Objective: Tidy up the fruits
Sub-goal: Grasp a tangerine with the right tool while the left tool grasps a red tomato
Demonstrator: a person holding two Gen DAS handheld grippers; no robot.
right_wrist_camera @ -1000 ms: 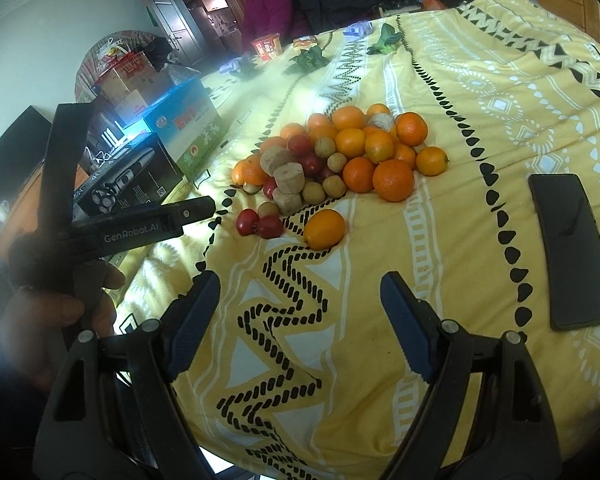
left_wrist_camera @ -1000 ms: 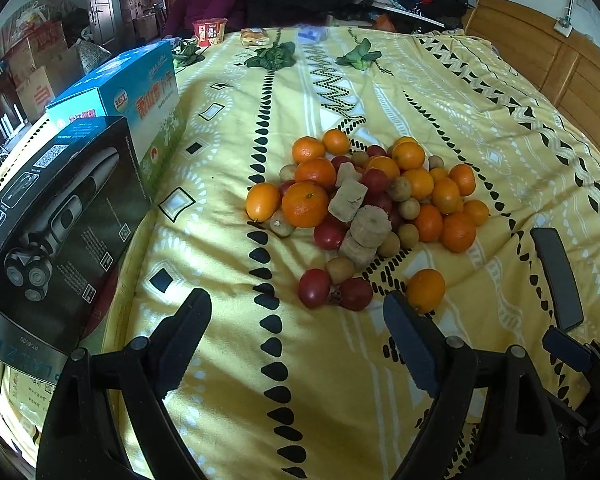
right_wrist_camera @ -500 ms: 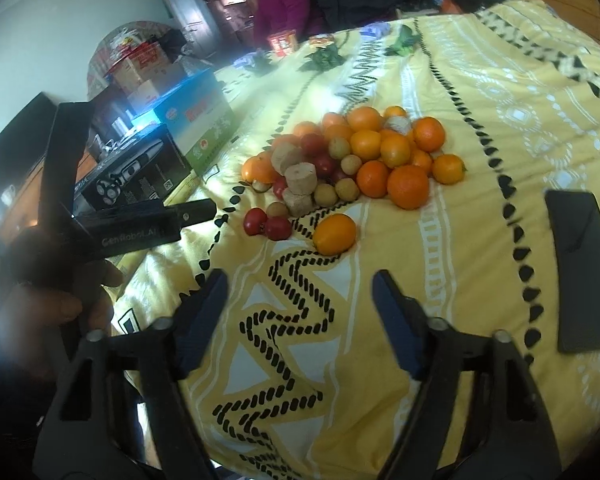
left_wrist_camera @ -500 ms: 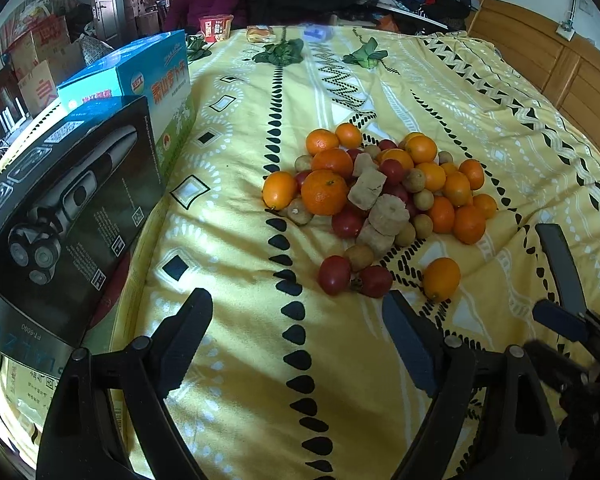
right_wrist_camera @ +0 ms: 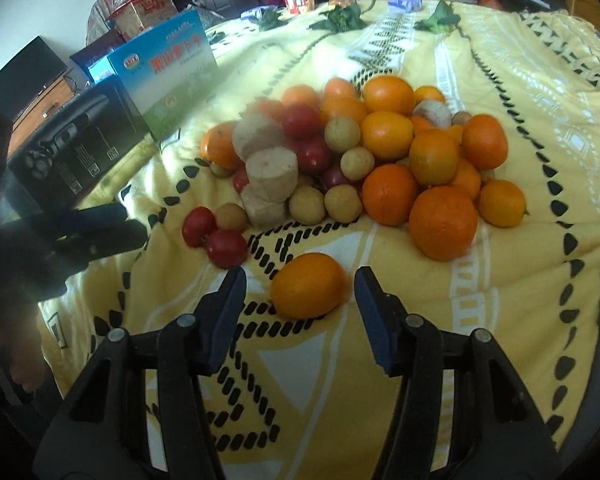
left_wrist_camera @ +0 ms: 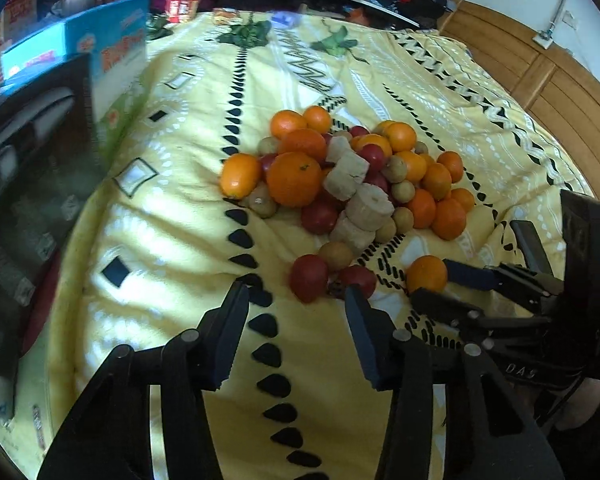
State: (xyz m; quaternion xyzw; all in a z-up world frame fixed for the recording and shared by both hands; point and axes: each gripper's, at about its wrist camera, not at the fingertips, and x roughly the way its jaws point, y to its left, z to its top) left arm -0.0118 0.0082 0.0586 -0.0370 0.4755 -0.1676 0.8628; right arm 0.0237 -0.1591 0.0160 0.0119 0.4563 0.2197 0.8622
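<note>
Fingers of my right gripper (right_wrist_camera: 300,300) have just been closing and are now standing half-wide on both sides of the lone orange (right_wrist_camera: 308,285), not yet pressing on it. This orange is lying on the bed (right_wrist_camera: 500,280) directly ahead, apart from the pile (right_wrist_camera: 360,152), its long axis running across the jaws. My left gripper (left_wrist_camera: 296,316), also just narrowing and holding nothing, is pointing at the two red tomatoes (left_wrist_camera: 328,278) just beyond its tips. For the orange, my right hand is clearly the nearer one.

Roughly fifteen oranges (right_wrist_camera: 443,227), seven tomatoes (right_wrist_camera: 227,248), four tan chunks (right_wrist_camera: 272,169).
</note>
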